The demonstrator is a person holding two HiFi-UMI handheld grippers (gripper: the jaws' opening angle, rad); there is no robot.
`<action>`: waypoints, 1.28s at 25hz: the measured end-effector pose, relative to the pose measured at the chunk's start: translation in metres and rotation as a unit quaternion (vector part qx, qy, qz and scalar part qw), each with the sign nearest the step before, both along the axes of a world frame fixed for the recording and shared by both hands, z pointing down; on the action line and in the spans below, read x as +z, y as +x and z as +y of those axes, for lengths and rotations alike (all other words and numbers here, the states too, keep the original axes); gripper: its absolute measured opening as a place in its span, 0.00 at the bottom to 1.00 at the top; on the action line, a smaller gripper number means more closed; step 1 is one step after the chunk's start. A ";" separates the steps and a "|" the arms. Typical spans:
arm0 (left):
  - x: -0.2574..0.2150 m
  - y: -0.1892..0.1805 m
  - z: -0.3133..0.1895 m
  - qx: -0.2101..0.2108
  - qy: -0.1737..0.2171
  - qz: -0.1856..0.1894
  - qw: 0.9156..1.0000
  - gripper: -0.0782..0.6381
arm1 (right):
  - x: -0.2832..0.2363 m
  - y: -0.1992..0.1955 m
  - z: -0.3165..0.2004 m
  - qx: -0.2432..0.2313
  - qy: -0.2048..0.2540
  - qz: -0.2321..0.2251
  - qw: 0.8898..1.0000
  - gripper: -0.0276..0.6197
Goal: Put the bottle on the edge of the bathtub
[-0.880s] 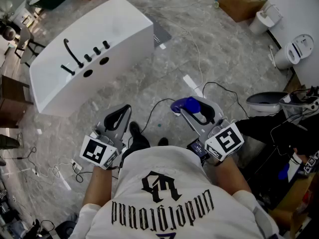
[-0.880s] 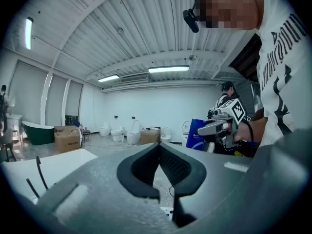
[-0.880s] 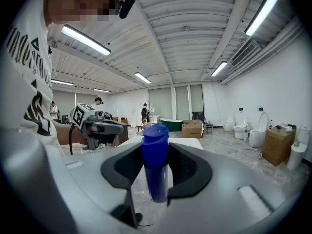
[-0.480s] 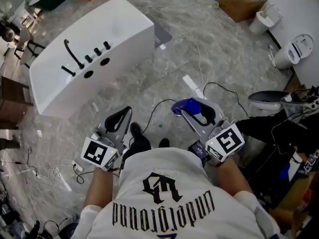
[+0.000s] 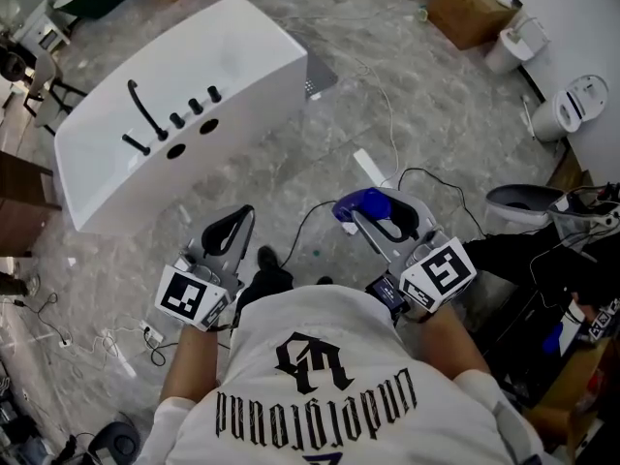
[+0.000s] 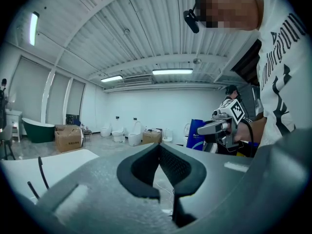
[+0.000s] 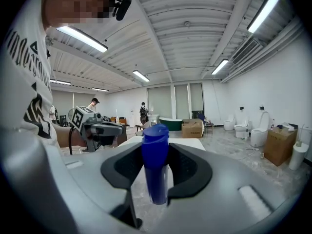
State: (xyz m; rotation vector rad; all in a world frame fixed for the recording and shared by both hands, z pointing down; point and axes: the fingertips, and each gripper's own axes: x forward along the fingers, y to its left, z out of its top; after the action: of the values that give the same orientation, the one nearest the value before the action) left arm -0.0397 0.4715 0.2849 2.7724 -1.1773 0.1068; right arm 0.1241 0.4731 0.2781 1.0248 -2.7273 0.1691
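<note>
A blue bottle [image 5: 356, 204] [image 7: 155, 162] stands upright between the pads of my right gripper [image 5: 373, 213] [image 7: 156, 152], which is shut on it at chest height above the floor. My left gripper [image 5: 232, 225] [image 6: 158, 147] is held level beside it, its jaws closed tip to tip with nothing in them. The white bathtub [image 5: 237, 42] lies ahead and to the left, well apart from both grippers. A black faucet [image 5: 145, 109] and knobs stand on its near rim. The tub's white edge [image 6: 46, 162] [image 7: 187, 143] also shows beyond each gripper.
Cables [image 5: 387, 114] trail over the grey marble floor between me and the tub. Toilets [image 5: 572, 105] and a cardboard box [image 5: 470, 6] stand at the far right, and a dark basin [image 5: 518, 201] is near my right arm. A chair [image 5: 29, 56] stands left of the tub.
The view has shifted slightly, with the tub and floor sliding a little and my feet moving. Both grippers keep their pose, and the bottle stays in the right one.
</note>
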 end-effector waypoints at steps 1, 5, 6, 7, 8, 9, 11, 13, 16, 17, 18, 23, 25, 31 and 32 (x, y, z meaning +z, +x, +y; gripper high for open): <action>-0.001 -0.010 -0.008 -0.001 0.001 0.000 1.000 0.12 | -0.001 -0.009 -0.007 0.001 0.001 -0.001 1.000 0.28; -0.004 -0.048 -0.042 0.006 0.005 -0.002 1.000 0.12 | -0.006 -0.045 -0.038 0.009 0.006 -0.004 1.000 0.28; -0.006 -0.058 -0.050 0.008 0.007 -0.002 1.000 0.12 | -0.008 -0.055 -0.045 0.011 0.007 -0.004 1.000 0.28; -0.007 -0.067 -0.057 0.011 0.008 -0.002 1.000 0.12 | -0.009 -0.065 -0.051 0.014 0.008 -0.004 1.000 0.28; -0.009 -0.076 -0.063 0.013 0.008 -0.001 1.000 0.12 | -0.011 -0.074 -0.057 0.016 0.008 -0.004 1.000 0.28; -0.010 -0.085 -0.068 0.016 0.009 -0.001 1.000 0.12 | -0.012 -0.083 -0.062 0.019 0.009 -0.005 1.000 0.28; -0.013 -0.100 -0.076 0.021 0.010 -0.002 1.000 0.12 | -0.016 -0.098 -0.070 0.023 0.011 -0.006 1.000 0.28; -0.012 -0.112 -0.084 0.025 0.011 -0.002 1.000 0.12 | -0.017 -0.109 -0.078 0.027 0.013 -0.007 1.000 0.28; -0.008 -0.126 -0.094 0.025 0.007 0.000 1.000 0.12 | -0.014 -0.123 -0.088 0.030 0.010 -0.006 0.999 0.28; -0.007 -0.129 -0.096 0.025 0.006 0.001 1.000 0.12 | -0.013 -0.127 -0.090 0.029 0.007 -0.005 1.000 0.28; -0.005 -0.132 -0.097 0.025 0.004 0.002 1.000 0.12 | -0.011 -0.131 -0.091 0.027 0.005 -0.005 1.000 0.28; -0.001 -0.143 -0.112 0.017 -0.001 0.001 1.000 0.12 | -0.008 -0.142 -0.111 0.018 0.003 -0.006 1.000 0.28; 0.002 -0.145 -0.119 0.008 -0.003 -0.001 1.000 0.12 | -0.005 -0.143 -0.121 0.011 0.001 -0.007 1.000 0.28; 0.008 -0.133 -0.141 -0.014 -0.014 -0.008 1.000 0.12 | -0.003 -0.130 -0.159 -0.008 -0.008 -0.033 0.999 0.28; 0.009 -0.129 -0.147 -0.018 -0.016 -0.010 1.000 0.12 | -0.003 -0.126 -0.167 -0.013 -0.007 -0.032 0.999 0.28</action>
State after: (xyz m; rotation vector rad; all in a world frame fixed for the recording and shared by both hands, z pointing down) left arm -0.1691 0.3241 0.2937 2.7279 -1.2194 0.1488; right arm -0.0023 0.3057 0.2754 0.9973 -2.7898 0.2208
